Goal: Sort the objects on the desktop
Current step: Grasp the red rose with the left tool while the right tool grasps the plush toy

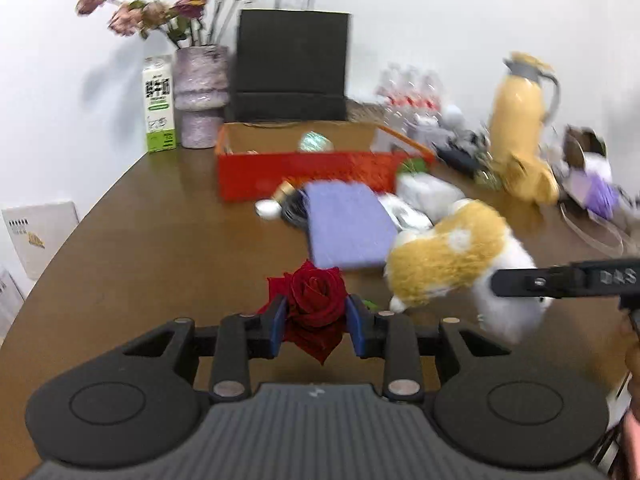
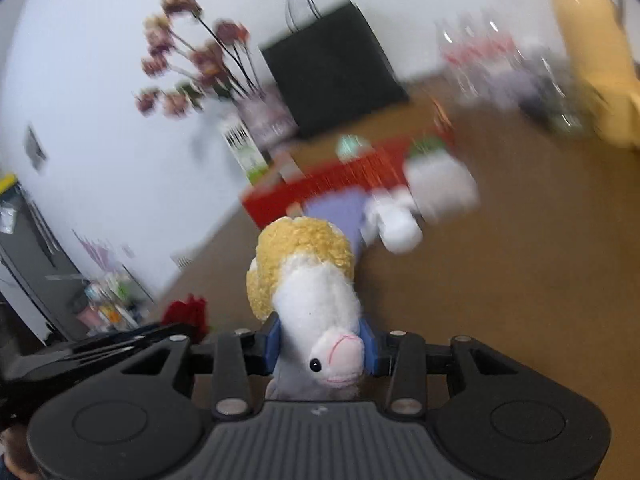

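Observation:
My left gripper point(image 1: 316, 322) is shut on a red rose point(image 1: 316, 300), held above the brown table point(image 1: 140, 248). My right gripper point(image 2: 322, 342) is shut on a white and yellow plush sheep point(image 2: 316, 292), head toward the camera. The sheep also shows in the left wrist view point(image 1: 452, 256), with the right gripper's black finger point(image 1: 560, 280) on it. The rose shows blurred at lower left of the right wrist view point(image 2: 188, 312). An open red box point(image 1: 312, 172) with a shiny ball point(image 1: 315, 142) inside stands ahead.
A purple notebook point(image 1: 346, 224), white packets point(image 1: 426, 192) and a black cable lie before the box. Behind stand a black paper bag point(image 1: 292, 64), a vase of dried flowers point(image 1: 200, 96), a milk carton point(image 1: 159, 104), bottles point(image 1: 412, 92), and a yellow jug point(image 1: 520, 116).

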Demonstrator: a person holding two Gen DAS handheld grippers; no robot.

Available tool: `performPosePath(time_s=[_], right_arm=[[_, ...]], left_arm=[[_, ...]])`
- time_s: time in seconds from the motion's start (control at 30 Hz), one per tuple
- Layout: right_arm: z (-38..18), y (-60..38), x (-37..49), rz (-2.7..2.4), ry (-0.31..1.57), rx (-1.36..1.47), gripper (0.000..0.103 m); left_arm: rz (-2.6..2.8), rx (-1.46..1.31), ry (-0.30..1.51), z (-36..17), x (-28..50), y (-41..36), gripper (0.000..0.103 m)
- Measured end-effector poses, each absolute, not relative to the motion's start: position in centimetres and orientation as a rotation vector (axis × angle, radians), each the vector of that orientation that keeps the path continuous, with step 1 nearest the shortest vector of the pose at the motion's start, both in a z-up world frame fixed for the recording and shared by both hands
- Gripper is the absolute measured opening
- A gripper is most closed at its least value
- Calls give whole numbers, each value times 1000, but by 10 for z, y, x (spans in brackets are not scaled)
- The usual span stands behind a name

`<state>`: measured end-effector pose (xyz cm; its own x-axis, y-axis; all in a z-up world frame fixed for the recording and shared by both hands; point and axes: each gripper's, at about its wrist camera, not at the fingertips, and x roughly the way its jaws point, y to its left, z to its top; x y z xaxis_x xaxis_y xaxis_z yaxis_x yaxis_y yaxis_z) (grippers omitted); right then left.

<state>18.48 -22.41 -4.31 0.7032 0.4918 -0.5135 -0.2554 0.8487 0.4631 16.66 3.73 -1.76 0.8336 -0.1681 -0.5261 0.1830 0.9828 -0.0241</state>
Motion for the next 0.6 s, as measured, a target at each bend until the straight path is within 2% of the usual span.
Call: performPosePath(time_s=[0.1,0.2,0.27,0.3,0.33,0.37,0.5,0.53,0.57,0.6], right_arm=[[-54,-233,170,413,735,422,43],[-54,-241,159,372,739,446,50],[-49,-238,153,302,694,366,58],[-48,-234,149,267,666,315,65],[-48,-228,146,238,644,254,67],[-48,-221,144,222,634,205,67],[-59,-198,141,236,625,77,68],[-63,-194,144,226,633,65,66],[-64,-191,148,220,638,60,62],[-66,-190,151,213,640,62,52]], left_arm=[[-228,28,575,-30,150,24,35],[-222,38,590,-42,143,15,43],[-205,53,586,-48,143,12,59],[-200,73,578,-49,143,10,62],[-204,88,566,-50,141,7,73],[-201,101,563,-50,143,6,78],[-184,105,572,-55,145,0,78],[-174,97,576,-56,150,0,74],[-162,96,585,-57,153,-1,61],[-154,99,593,-58,156,-2,55]])
